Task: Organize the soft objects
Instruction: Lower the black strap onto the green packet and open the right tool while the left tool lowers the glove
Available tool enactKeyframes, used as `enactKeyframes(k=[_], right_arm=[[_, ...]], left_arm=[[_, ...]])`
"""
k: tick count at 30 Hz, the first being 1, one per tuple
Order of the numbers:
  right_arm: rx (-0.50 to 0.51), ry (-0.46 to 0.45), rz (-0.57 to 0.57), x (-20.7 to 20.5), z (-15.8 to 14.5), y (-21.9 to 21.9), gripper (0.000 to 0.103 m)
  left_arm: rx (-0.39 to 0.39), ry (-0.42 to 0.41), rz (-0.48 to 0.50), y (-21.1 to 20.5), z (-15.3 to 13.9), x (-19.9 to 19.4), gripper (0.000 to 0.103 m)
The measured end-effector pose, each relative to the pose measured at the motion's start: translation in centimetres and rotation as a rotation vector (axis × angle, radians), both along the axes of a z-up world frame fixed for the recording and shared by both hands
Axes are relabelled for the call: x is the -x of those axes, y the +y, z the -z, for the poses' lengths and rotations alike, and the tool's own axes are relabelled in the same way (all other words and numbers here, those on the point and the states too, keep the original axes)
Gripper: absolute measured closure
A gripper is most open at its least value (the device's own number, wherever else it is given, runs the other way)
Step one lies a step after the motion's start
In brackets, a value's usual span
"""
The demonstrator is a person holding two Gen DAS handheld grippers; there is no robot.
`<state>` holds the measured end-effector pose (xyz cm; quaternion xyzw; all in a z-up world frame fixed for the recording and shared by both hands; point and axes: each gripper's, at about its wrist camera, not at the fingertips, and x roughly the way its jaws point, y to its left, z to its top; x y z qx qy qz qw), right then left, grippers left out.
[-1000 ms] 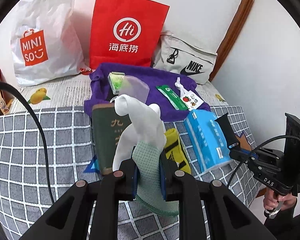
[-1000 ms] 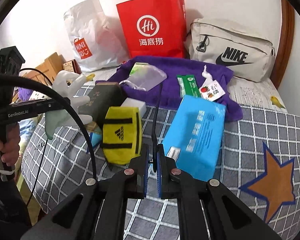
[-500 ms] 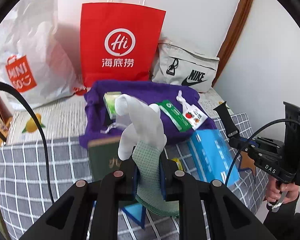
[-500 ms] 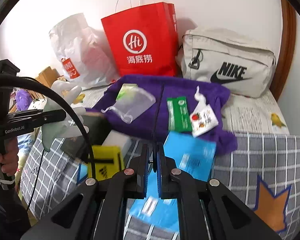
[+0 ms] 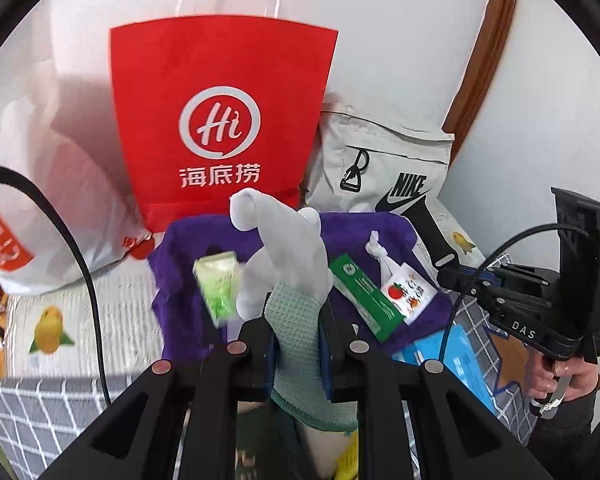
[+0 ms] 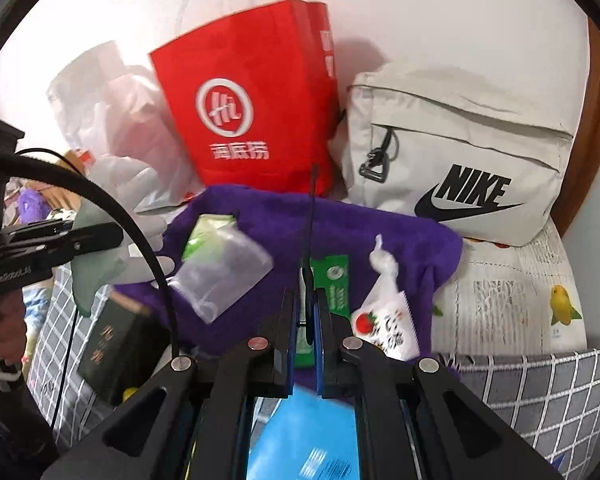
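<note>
Two tools are up: the left tool (image 5: 298,354) pinches a white-fingered, green-cuffed knit work glove (image 5: 292,276) above the purple fleece blanket (image 5: 180,276); the right tool (image 6: 309,354), pressed together, nips a thin black cord (image 6: 311,216). Carry the glove steadily to a chosen spot, and keep the cord clear.

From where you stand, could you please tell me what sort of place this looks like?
Probably a bedroom at home: a soft surface under a grey checked cover and a fruit-printed sheet, with a red paper shopping bag and a beige fabric Nike bag leaning against a white wall.
</note>
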<state>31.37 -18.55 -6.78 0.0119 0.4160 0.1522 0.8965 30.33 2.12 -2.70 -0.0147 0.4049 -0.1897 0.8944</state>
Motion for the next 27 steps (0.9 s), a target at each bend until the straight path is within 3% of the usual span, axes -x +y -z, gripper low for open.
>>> enactKeyframes(k=[8,12,27], right_arm=[[0.023,0.061,0.013,-3.8,1.9,-0.3,0.096],[0.035,0.076,0.015,-4.9,2.6,-0.4,0.096],[0.018,0.163,0.016,-7.4,6.4,-1.0,0.096]], left_arm=[[-0.015,0.039,0.026,-1.4,2.3,-5.2,0.086],[0.007,0.039,0.041,-1.8,3.2,-6.3,0.086],[-0.038,0.147,0.045,-2.9,7.7,-9.0,0.086]])
